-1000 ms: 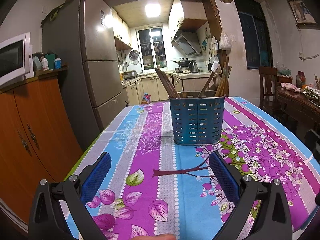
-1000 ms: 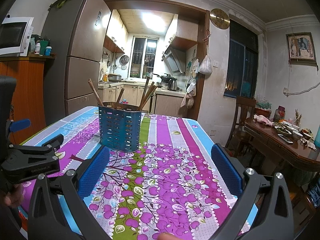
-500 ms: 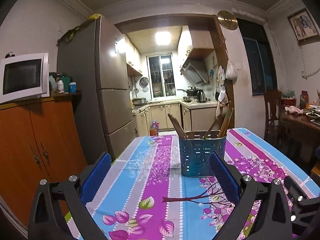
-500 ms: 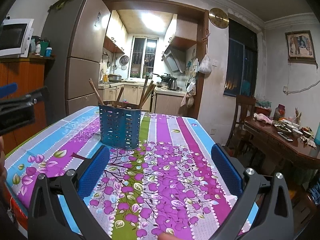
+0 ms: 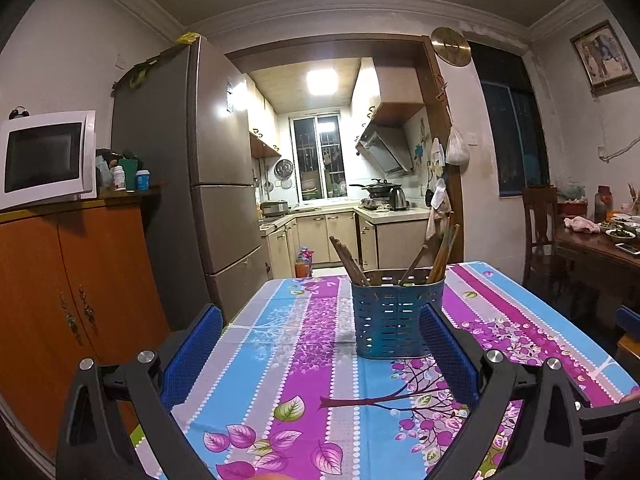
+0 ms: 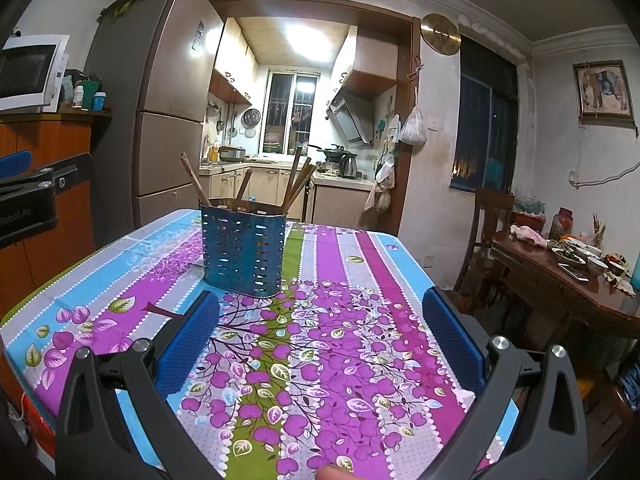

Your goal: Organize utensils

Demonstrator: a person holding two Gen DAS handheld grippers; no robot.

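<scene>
A blue perforated utensil holder (image 5: 396,318) (image 6: 243,248) stands upright on the floral tablecloth (image 5: 304,360) (image 6: 320,340). Several brown wooden chopsticks (image 5: 348,256) (image 6: 298,186) lean out of it, some left, some right. My left gripper (image 5: 320,356) is open with nothing between its blue pads, held back from the holder near the table's front edge. My right gripper (image 6: 320,340) is also open and empty, low over the cloth to the right of the holder. The left gripper's body (image 6: 32,204) shows at the left edge of the right wrist view.
An orange cabinet (image 5: 72,300) with a white microwave (image 5: 44,160) stands left of the table, beside a tall fridge (image 5: 208,184). A dark wooden table (image 6: 560,280) with dishes and a chair (image 6: 490,220) are at the right. The kitchen doorway lies behind.
My left gripper has pulled back and tilted up, so the holder looks smaller and farther. The right gripper has barely moved. Both stay open.
</scene>
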